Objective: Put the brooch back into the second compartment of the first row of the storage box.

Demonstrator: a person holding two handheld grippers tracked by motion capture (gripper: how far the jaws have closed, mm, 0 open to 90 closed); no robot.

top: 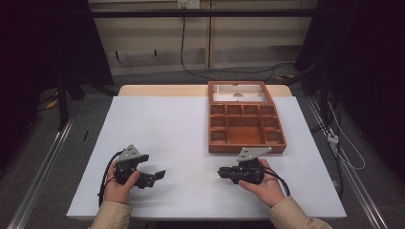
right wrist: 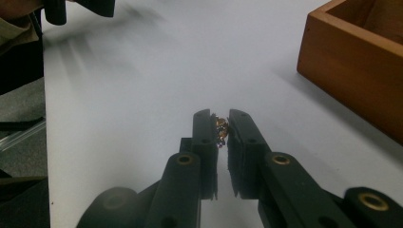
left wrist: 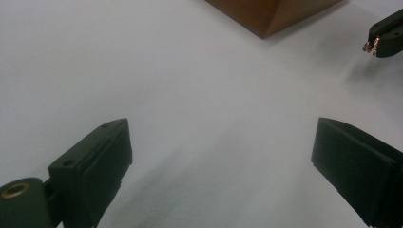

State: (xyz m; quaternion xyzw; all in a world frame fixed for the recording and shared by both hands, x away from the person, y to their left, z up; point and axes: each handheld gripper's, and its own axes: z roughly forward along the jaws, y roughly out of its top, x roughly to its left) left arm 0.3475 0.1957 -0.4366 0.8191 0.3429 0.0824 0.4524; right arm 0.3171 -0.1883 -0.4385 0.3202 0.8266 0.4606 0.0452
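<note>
An open wooden box (top: 246,143) with several compartments and a raised glass lid stands on the white table at the far right; its corner (left wrist: 268,16) and its side wall (right wrist: 351,71) also show. My right gripper (right wrist: 220,126) is shut on a small gold-coloured trinket (right wrist: 221,129) pinched at its tips, low over the table in front of the box (top: 220,172). That gripper's tip with the gold piece (left wrist: 373,46) appears in the left gripper view too. My left gripper (left wrist: 221,156) stands wide open with nothing between its jaws, at the table's front left (top: 160,175).
The white tabletop (top: 172,129) lies bare between the two grippers and to the left of the box. Cables run on the floor behind the table (top: 229,72). A metal rail (top: 43,167) runs along the left side.
</note>
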